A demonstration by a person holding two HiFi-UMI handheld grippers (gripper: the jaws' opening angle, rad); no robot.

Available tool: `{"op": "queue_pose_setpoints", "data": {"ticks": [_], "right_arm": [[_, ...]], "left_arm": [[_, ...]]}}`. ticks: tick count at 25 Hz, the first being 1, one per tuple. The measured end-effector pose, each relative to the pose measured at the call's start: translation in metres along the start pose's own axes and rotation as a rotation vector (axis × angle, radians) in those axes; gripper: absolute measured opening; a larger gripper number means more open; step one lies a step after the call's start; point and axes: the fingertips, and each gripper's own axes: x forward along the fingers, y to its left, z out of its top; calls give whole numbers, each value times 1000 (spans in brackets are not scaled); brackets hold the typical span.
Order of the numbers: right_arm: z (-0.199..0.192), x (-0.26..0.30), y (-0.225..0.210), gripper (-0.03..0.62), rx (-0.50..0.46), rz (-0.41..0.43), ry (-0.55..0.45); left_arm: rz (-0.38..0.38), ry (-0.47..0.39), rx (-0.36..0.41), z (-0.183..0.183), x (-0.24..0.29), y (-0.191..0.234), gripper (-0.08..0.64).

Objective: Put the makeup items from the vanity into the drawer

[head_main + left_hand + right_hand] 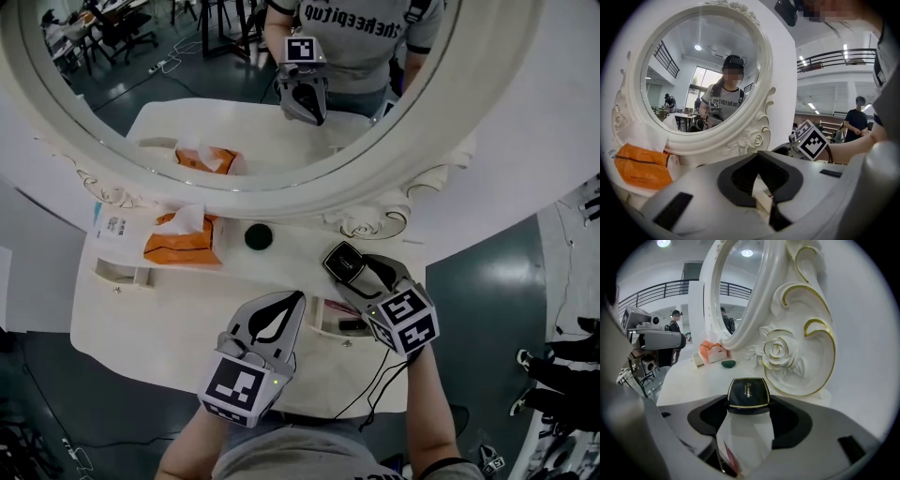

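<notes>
The right gripper (353, 272) has its fingers closed on a black square compact (343, 262). One finger presses on each side of it, and they stand quite wide because the compact is wide. The compact has a thin gold line around its lid and some small gold writing that I cannot read. It is held just in front of the mirror (234, 197), close to the carved rose (777, 350) at the lower right of the mirror's frame. I cannot tell if it touches the counter (187, 300) or is a little above it.

The left gripper (299, 297) is farther from the mirror than the right one, near the front edge of the counter. Its fingers are together at the tips and nothing is between them.

A drawer (328, 326) is pulled open on the side of the counter away from the mirror, between the two grippers. Something small and dark lies in it, but it is too small to say what.

A round dark item (258, 236) lies on the counter directly below the mirror's lowest point. An orange tissue pack (183, 239) with a white tissue coming out stands under the left part of the mirror.
</notes>
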Motion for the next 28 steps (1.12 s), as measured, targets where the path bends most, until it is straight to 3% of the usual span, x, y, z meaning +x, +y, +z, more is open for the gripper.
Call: {"op": "queue_pose_setpoints", "data": {"ticks": [28], "right_arm": [[-51, -93, 33, 305, 228, -276, -4]], "left_arm": [[-367, 7, 111, 2, -7, -63, 38]]}}
